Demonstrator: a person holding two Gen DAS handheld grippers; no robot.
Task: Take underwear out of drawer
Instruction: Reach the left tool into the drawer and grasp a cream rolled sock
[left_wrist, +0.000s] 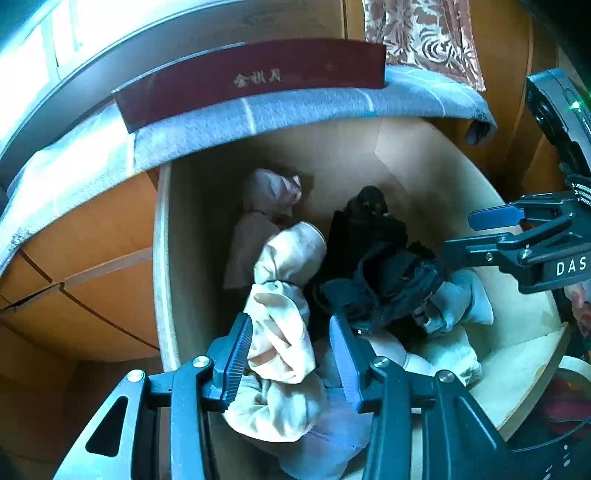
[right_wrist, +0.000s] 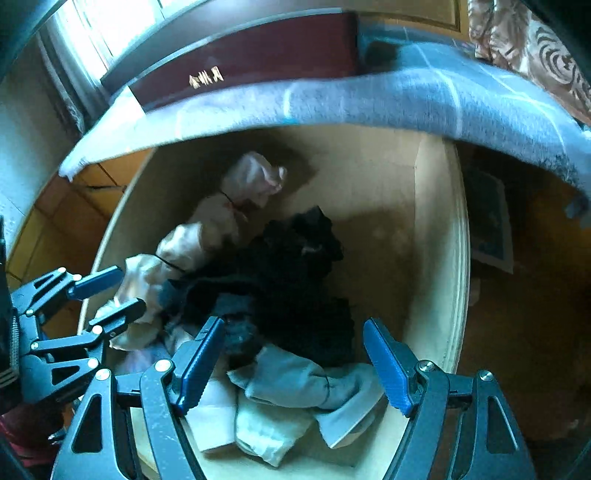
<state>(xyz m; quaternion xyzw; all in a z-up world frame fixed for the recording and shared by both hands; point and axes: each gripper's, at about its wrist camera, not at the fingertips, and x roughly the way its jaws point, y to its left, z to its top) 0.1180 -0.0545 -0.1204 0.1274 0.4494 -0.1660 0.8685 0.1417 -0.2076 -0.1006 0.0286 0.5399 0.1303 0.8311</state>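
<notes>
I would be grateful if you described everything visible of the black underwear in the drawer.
The black underwear is a crumpled heap of dark, soft fabric, apparently with lacy edges, lying near the middle of the open wooden drawer. It rests against the cream bundle on one side and overlaps the pale grey garment at the front. Neither the left gripper nor the right gripper presses on it.

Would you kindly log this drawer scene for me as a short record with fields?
drawer: open wooden drawer, garments piled inside
cream bundle: tied cream roll, lying between the left gripper fingers, not visibly pinched
black garment: dark heap mid-drawer
grey garment: grey piece between the right gripper fingers, not pinched
pink bundle: pink roll toward the back
above drawer: dark red box on a grey cloth
</notes>
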